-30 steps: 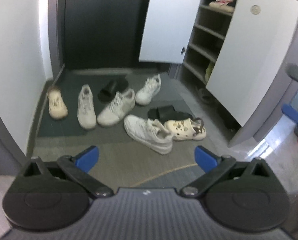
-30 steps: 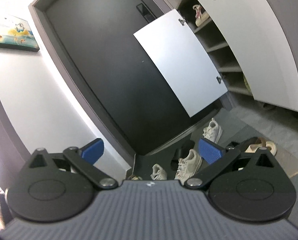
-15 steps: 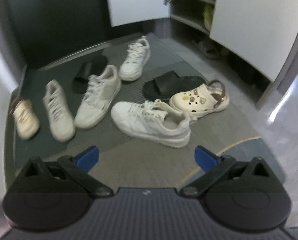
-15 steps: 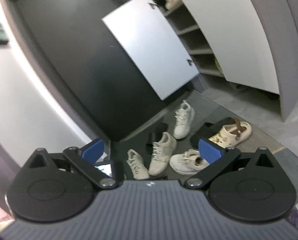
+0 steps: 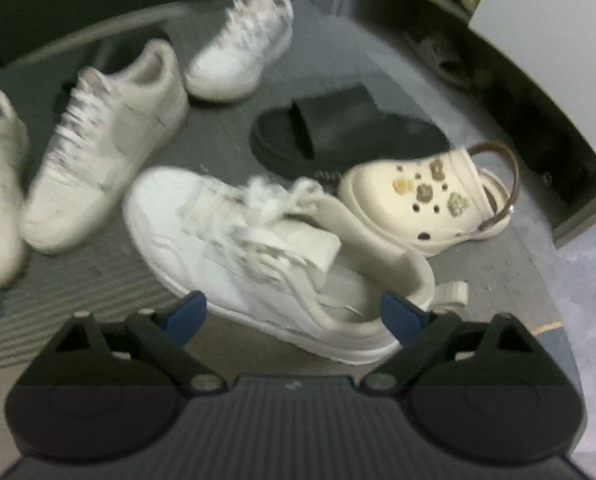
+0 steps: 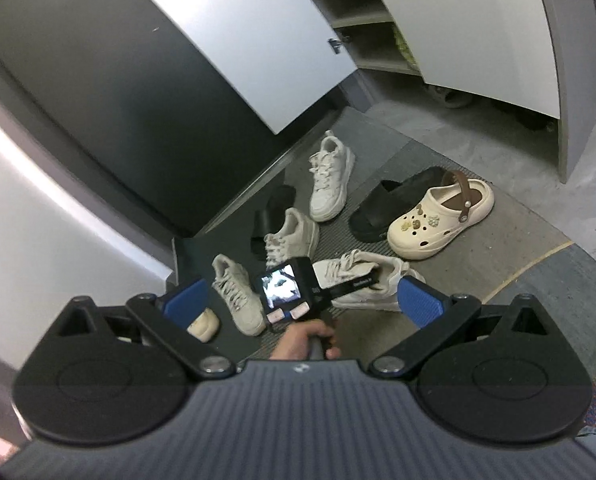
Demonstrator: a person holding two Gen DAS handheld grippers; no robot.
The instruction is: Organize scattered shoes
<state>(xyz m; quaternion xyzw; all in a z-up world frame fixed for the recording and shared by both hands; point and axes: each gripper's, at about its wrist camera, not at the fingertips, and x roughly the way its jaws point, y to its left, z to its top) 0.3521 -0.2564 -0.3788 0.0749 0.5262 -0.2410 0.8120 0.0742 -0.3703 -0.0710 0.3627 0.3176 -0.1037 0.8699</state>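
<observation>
Left wrist view: left gripper (image 5: 294, 314) closing its wide jaws around the white sneaker (image 5: 258, 248), pads not yet touching.
Right gripper (image 6: 304, 298) hangs open, empty. Cream clog (image 5: 430, 200) touches the sneaker at two o'clock; a skewed pinch on the soft collar could slip and knock it.

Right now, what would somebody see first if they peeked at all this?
Probably the cream clog with little charms, lying beside a black slide sandal on the mat. Nearer, the left gripper hangs over a white sneaker, closing, with the heel between its fingers but not squeezed. Behind them, the shoe cabinet stands open.
</observation>
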